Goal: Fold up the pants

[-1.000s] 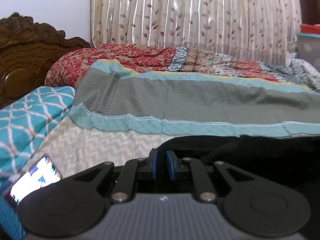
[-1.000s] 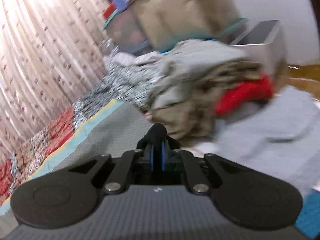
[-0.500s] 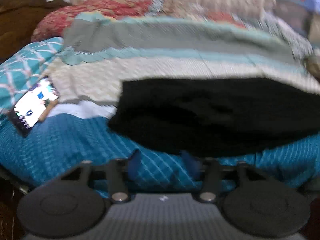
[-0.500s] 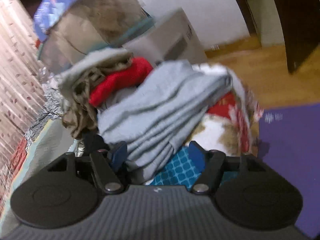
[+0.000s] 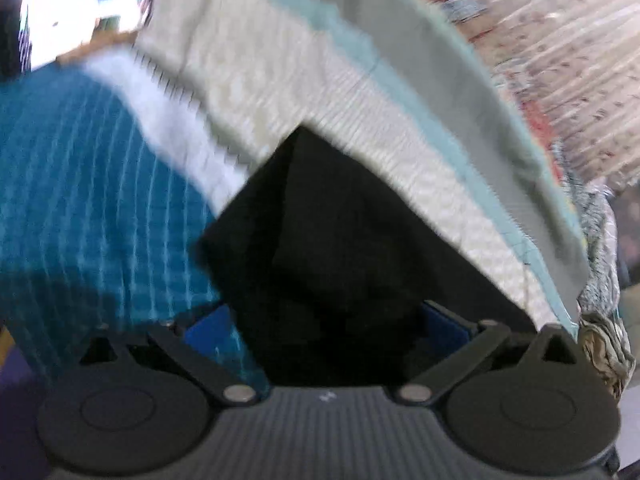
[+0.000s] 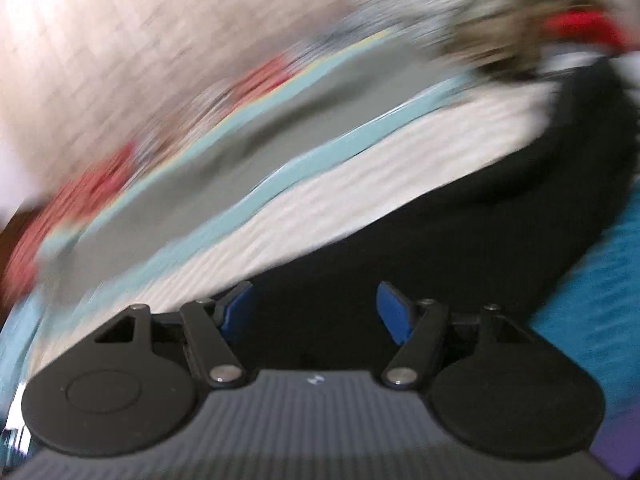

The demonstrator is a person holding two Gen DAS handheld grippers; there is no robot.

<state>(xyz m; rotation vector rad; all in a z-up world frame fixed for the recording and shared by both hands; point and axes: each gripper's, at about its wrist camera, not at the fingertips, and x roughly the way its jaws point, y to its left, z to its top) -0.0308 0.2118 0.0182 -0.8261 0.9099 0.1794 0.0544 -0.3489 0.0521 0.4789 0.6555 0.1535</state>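
Note:
The black pants (image 5: 340, 240) lie folded on the bed, one corner pointing away from me in the left wrist view. My left gripper (image 5: 326, 328) hangs low over their near part. Its jaws are opening wide, and the dark cloth shows between the blue pads (image 5: 208, 330) without being pinched. In the right wrist view the pants (image 6: 480, 220) stretch off to the right as a dark band. My right gripper (image 6: 316, 312) stands open just above them, its blue pads (image 6: 394, 316) apart with black cloth below the gap. Both views are blurred by motion.
The pants rest on a teal bedcover (image 5: 80, 200) beside a cream, grey and light-blue quilt (image 5: 360, 60). A lit phone (image 5: 84, 12) lies at the far left. A heap of clothes (image 6: 520, 20) sits beyond the pants, a curtain (image 5: 580, 60) behind, a purple mat (image 6: 616, 448) below.
Both grippers were shut and have opened. The left one tipped down and rolled onto the pants. The right one swung away from the clothes heap to the pants.

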